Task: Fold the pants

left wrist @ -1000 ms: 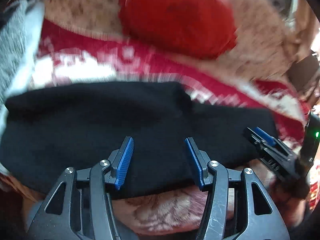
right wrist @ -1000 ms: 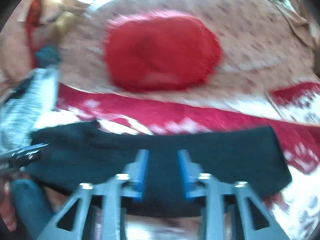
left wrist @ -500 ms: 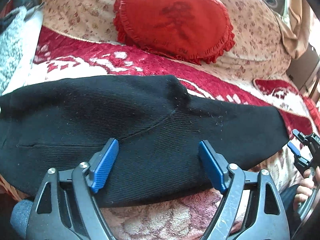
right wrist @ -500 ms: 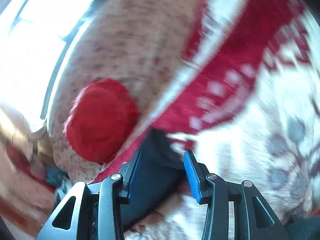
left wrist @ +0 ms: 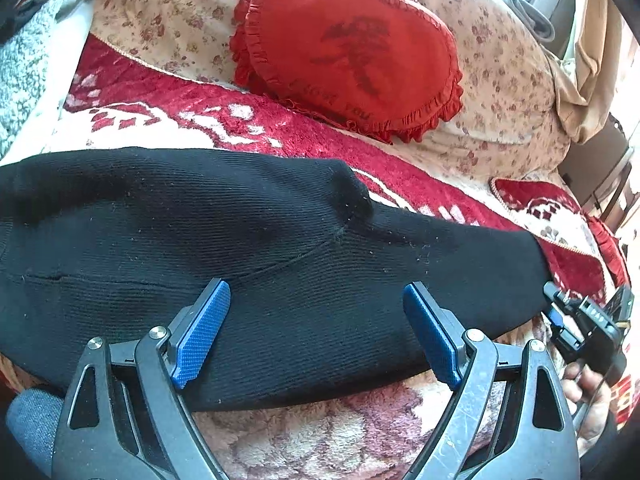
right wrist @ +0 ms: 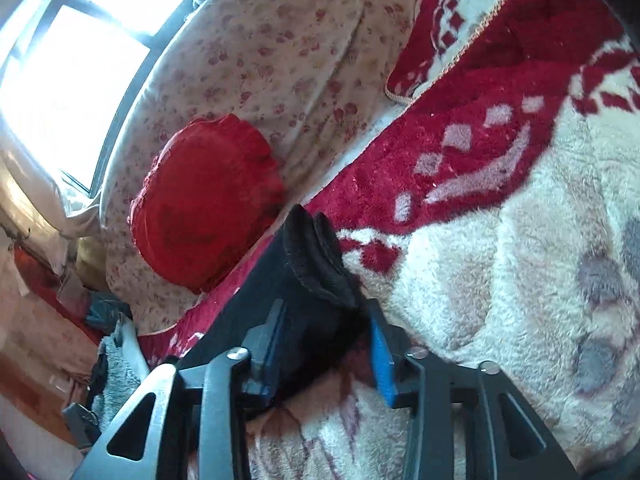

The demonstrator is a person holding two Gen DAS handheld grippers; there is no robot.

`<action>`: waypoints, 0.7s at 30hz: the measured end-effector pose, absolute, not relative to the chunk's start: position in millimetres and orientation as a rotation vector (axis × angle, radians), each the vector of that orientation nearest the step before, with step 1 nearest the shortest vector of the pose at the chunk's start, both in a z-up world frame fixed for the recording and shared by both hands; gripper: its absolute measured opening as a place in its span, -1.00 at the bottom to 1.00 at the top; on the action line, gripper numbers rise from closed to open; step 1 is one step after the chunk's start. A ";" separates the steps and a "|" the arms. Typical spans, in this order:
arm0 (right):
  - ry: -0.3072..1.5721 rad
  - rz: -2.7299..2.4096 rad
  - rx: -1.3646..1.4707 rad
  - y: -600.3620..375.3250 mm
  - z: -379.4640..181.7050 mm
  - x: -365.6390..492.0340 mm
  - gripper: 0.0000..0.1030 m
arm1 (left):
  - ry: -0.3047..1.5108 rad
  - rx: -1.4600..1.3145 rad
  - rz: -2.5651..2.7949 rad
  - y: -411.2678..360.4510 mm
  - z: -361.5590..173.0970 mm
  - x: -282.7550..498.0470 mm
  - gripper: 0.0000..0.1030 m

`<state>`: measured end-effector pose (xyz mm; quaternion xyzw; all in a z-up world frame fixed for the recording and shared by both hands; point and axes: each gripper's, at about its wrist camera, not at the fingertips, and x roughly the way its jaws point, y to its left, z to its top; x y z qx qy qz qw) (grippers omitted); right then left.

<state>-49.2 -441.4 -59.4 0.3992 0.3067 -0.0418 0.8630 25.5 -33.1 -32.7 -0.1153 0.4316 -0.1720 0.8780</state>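
Black knit pants (left wrist: 200, 220) lie lengthwise across a red-and-cream blanket (left wrist: 224, 120), the legs stacked on each other. My left gripper (left wrist: 316, 286) hovers over their near edge around the middle. Its jaws are wide, still opening, and its blue pads (left wrist: 200, 336) touch nothing. My right gripper (left wrist: 560, 312) sits at the right-hand leg end, held by a hand (left wrist: 588, 384). In the right wrist view the pants' cuffs (right wrist: 312, 248) stick out between the jaws of the right gripper (right wrist: 326, 308). The jaws are closing, and bunched fabric fills the gap from pad to pad.
A red heart-shaped cushion (left wrist: 348, 52) leans on floral bedding (left wrist: 500, 80) behind the pants. It also shows in the right wrist view as the cushion (right wrist: 204, 200), below a bright window (right wrist: 60, 40). Grey fleece (left wrist: 24, 60) lies at the far left.
My left jaws spread from half-wide to wide over the pants. My right gripper swung to the pants' right end, rolled over, and narrowed around the cuffs.
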 end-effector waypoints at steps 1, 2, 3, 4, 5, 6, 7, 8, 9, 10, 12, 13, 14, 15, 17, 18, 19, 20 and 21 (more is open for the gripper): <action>0.640 -0.096 0.843 -443.5 -59.8 -52.8 -0.64 | 0.900 -0.229 -0.357 -32.8 -32.5 25.5 0.72; 0.635 -0.098 0.852 -445.7 -59.8 -56.1 -0.72 | 0.898 -0.214 -0.353 -33.8 -32.2 24.9 0.72; 0.626 -0.088 0.865 -449.0 -59.1 -65.0 -0.75 | 0.897 -0.194 -0.347 -35.3 -32.1 24.2 0.72; 0.619 -0.078 0.862 -447.6 -57.7 -64.7 -0.79 | 0.896 -0.169 -0.341 -37.9 -32.1 23.4 0.72; 0.617 -0.076 0.846 -446.7 -55.1 -68.4 -0.79 | 0.895 -0.152 -0.337 -39.2 -32.0 22.9 0.72; 0.611 -0.073 0.821 -444.3 -51.7 -69.7 -0.79 | 0.893 -0.139 -0.332 -41.4 -32.5 21.9 0.72; 0.608 -0.070 0.803 -442.9 -50.2 -71.4 -0.79 | 0.893 -0.126 -0.328 -43.6 -33.3 21.4 0.72; 0.615 -0.072 0.795 -441.6 -50.2 -71.0 -0.79 | 0.892 -0.111 -0.323 -44.8 -33.6 21.2 0.72; 0.636 -0.086 0.801 -442.0 -53.4 -69.7 -0.79 | 0.892 -0.101 -0.320 -46.7 -34.2 20.9 0.72; 0.647 -0.095 0.818 -443.8 -57.6 -69.6 -0.79 | 0.891 -0.090 -0.316 -48.2 -34.6 20.5 0.72; 0.633 -0.088 0.888 -450.3 -65.9 -70.4 -0.79 | 0.888 -0.074 -0.310 -50.7 -35.6 19.9 0.72; 0.627 -0.083 0.913 -452.6 -68.2 -71.7 -0.79 | 0.887 -0.070 -0.308 -51.7 -36.0 19.7 0.72; 0.622 -0.080 0.931 -454.2 -69.7 -72.6 -0.80 | 0.884 -0.066 -0.305 -52.2 -36.2 19.3 0.72; 0.619 -0.079 0.938 -454.6 -70.7 -73.7 -0.80 | 0.883 -0.067 -0.303 -52.2 -36.1 19.2 0.72; 0.621 -0.079 0.941 -455.0 -71.2 -74.5 -0.79 | 0.881 -0.069 -0.301 -52.8 -36.0 19.2 0.72; 0.624 -0.077 0.946 -455.8 -71.5 -74.8 -0.79 | 0.881 -0.068 -0.300 -53.4 -35.9 19.1 0.72; 0.629 -0.072 0.959 -457.6 -72.6 -74.8 -0.79 | 0.880 -0.067 -0.300 -53.5 -35.8 18.9 0.72; 0.634 -0.067 0.969 -459.1 -73.3 -74.6 -0.80 | 0.881 -0.066 -0.300 -53.5 -35.7 19.0 0.72; 0.638 -0.065 0.972 -460.2 -73.5 -74.7 -0.80 | 0.880 -0.065 -0.300 -53.8 -35.8 19.0 0.72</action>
